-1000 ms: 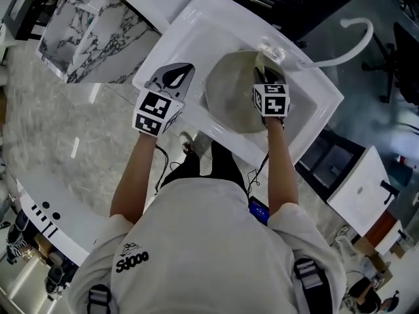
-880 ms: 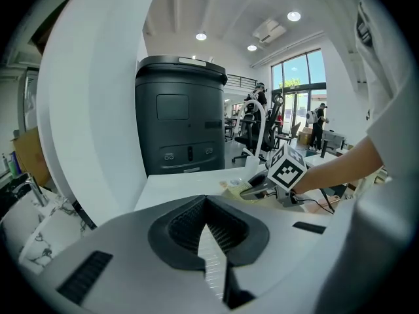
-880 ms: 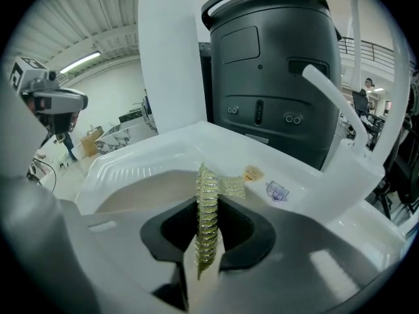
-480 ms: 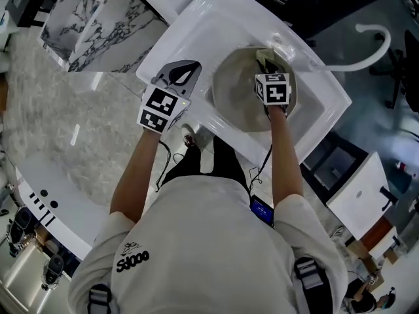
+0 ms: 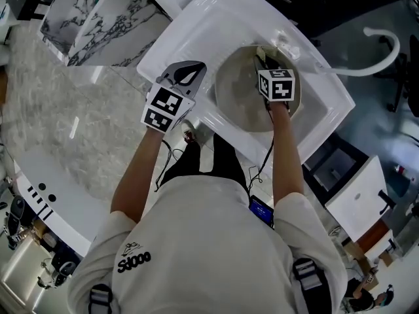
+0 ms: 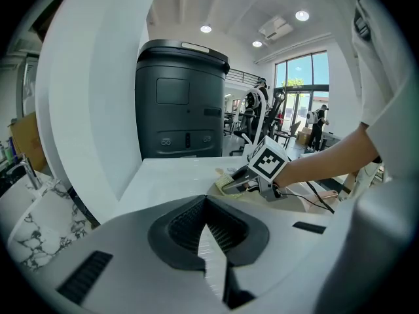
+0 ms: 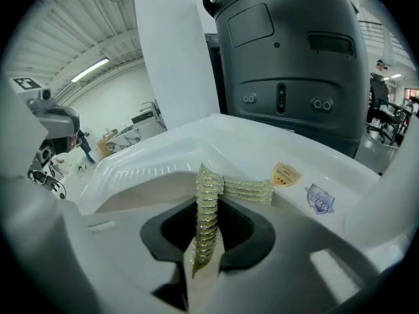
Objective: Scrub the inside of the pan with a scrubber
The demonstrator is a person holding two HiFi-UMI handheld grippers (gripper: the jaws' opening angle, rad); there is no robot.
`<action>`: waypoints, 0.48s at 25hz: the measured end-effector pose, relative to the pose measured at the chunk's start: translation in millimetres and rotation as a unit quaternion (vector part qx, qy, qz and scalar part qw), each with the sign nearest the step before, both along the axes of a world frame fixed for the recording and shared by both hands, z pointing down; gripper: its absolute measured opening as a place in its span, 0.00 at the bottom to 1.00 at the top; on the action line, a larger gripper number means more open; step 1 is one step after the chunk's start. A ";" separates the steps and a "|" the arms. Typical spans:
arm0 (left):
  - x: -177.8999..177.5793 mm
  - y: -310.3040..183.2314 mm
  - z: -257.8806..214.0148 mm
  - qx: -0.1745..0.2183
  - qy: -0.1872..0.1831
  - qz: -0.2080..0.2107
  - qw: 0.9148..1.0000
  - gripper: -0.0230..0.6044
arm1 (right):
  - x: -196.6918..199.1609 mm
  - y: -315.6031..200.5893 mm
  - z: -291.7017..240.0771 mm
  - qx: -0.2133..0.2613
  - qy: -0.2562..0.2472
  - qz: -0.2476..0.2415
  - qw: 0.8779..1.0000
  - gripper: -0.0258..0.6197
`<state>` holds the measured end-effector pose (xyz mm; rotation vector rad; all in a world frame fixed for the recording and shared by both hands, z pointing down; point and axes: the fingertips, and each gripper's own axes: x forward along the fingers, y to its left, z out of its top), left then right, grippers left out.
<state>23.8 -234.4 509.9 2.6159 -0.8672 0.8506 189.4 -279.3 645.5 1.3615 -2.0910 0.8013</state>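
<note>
A round grey pan (image 5: 239, 93) lies in the white sink (image 5: 196, 25). My right gripper (image 5: 263, 62) reaches over the pan's far right part, shut on a yellow-green scrubber (image 5: 260, 52). In the right gripper view the scrubber (image 7: 207, 218) stands pinched between the jaws, with its free end folded away to the right. My left gripper (image 5: 191, 69) hovers over the sink's left rim beside the pan, jaws together and empty. The left gripper view shows its shut tips (image 6: 206, 201), with the right gripper (image 6: 237, 182) and the scrubber (image 6: 224, 181) beyond them.
A white curved faucet (image 5: 366, 56) rises at the sink's right. Marble counter (image 5: 59, 123) lies to the left, with a marble-patterned box (image 5: 98, 15) at the back left. A large dark bin (image 6: 180, 100) stands behind the sink. Stickers (image 7: 286, 173) sit on the sink's rim.
My right gripper has slid the scrubber a little toward the pan's far side. The left gripper has kept its place by the sink's left rim.
</note>
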 end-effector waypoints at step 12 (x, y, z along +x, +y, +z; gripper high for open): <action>-6.2 15.2 1.8 -0.012 -0.005 -0.007 1.000 0.04 | -57.6 -0.5 -10.9 0.026 -0.079 -0.063 0.995 0.17</action>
